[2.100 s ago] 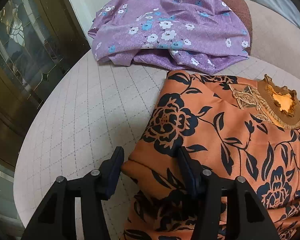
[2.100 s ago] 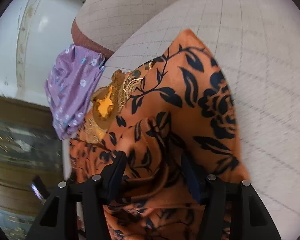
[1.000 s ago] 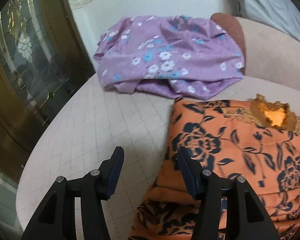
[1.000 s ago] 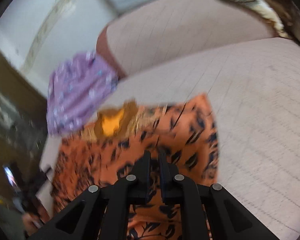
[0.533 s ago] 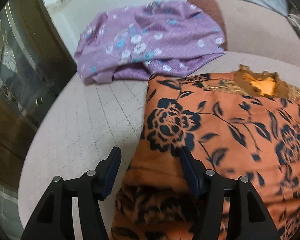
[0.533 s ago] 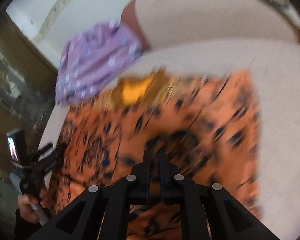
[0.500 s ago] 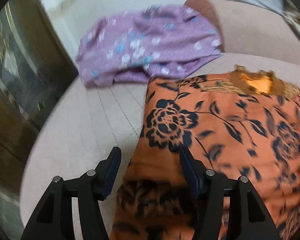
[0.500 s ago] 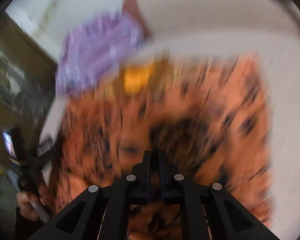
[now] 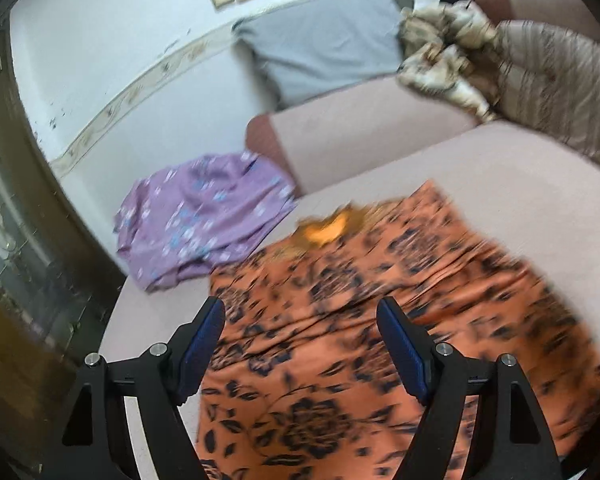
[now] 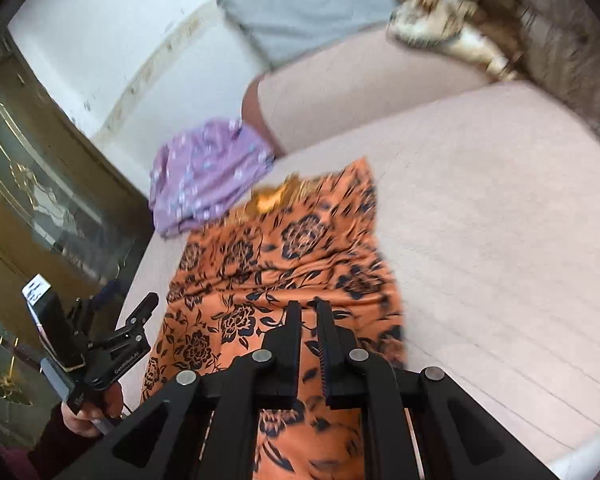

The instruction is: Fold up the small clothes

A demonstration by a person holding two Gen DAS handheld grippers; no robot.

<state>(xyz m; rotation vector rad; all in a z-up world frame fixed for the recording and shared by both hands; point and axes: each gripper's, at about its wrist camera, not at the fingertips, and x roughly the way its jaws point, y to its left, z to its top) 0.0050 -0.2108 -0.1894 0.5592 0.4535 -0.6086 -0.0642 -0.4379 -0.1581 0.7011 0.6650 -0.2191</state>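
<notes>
Both grippers point(image 9: 300, 334) point(image 10: 308, 316) hover over orange garment point(image 9: 340, 320).

A pale pink quilted couch seat point(image 9: 500, 184) fills the frame's middle, bearing an orange floral garment point(image 9: 360, 320) at lower centre and a purple flowered garment point(image 9: 204, 216) crumpled at its left.

A pale pink sofa seat point(image 9: 500, 184) with faint quilted lines fills the lower part of both views, its padded backrest point(image 9: 372, 132) rising behind. A grey pillow point(image 9: 324, 48) leans on a white wall point(image 9: 112, 28) that carries a beige patterned border strip point(image 9: 140, 92). A striped brown cushion point(image 9: 556, 80) sits at the right. At the left stands a dark glass-fronted cabinet point(image 10: 40, 184) with gold trim.
</notes>
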